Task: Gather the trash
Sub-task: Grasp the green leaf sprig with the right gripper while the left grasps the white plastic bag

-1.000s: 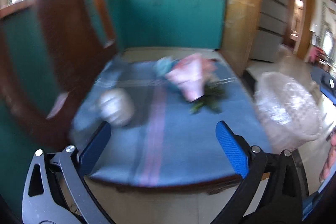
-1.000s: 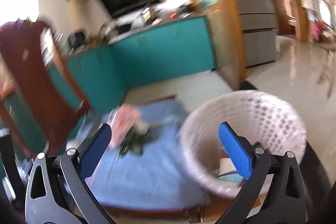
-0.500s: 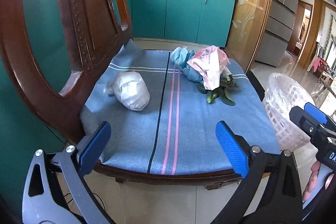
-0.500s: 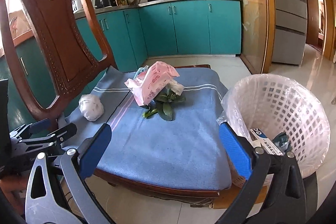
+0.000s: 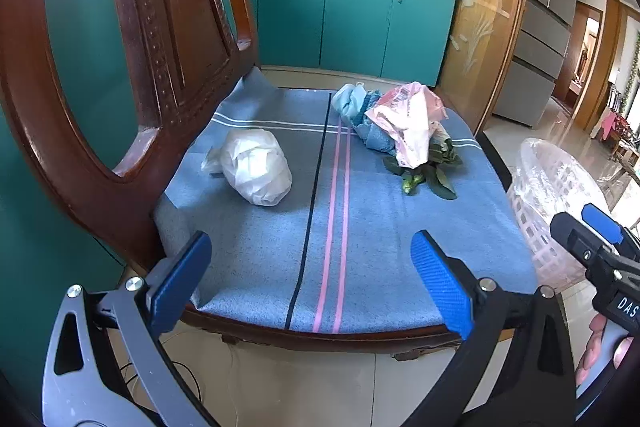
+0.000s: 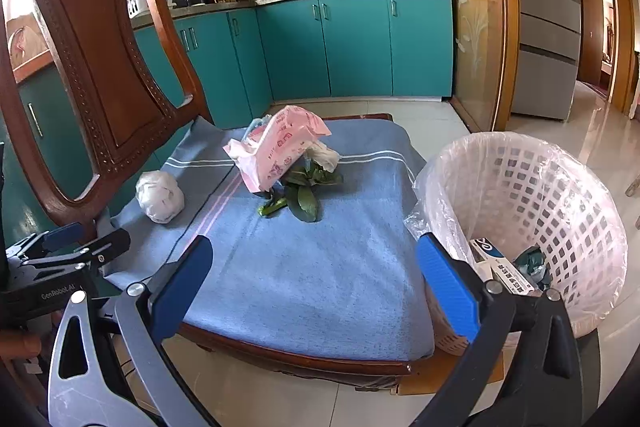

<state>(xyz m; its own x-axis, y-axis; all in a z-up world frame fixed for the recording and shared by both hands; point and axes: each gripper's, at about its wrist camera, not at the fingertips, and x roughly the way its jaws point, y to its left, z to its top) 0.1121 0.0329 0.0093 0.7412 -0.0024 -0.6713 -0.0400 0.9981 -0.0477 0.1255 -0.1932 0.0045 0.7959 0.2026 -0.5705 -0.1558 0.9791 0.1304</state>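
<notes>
Here, a crumpled white bag (image 5: 256, 171) lies on the blue striped cloth (image 5: 320, 247) covering a wooden chair (image 6: 100, 67). Farther back sit a pink wrapper (image 6: 276, 147) and green leaves (image 6: 304, 195). Beside the seat stands a lined white basket (image 6: 560, 195) holding a small box (image 6: 500, 267). The left gripper (image 5: 312, 279) and right gripper (image 6: 316, 287) hover before the seat's front edge, jaws spread wide, holding nothing.

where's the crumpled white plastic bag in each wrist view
Left wrist: the crumpled white plastic bag lies left of centre on the seat, left of the pink stripes.
Right wrist: it lies at mid-left, near the chair back.
Shared landmark: the pink printed plastic wrapper, which is right of the bag in both.
</notes>
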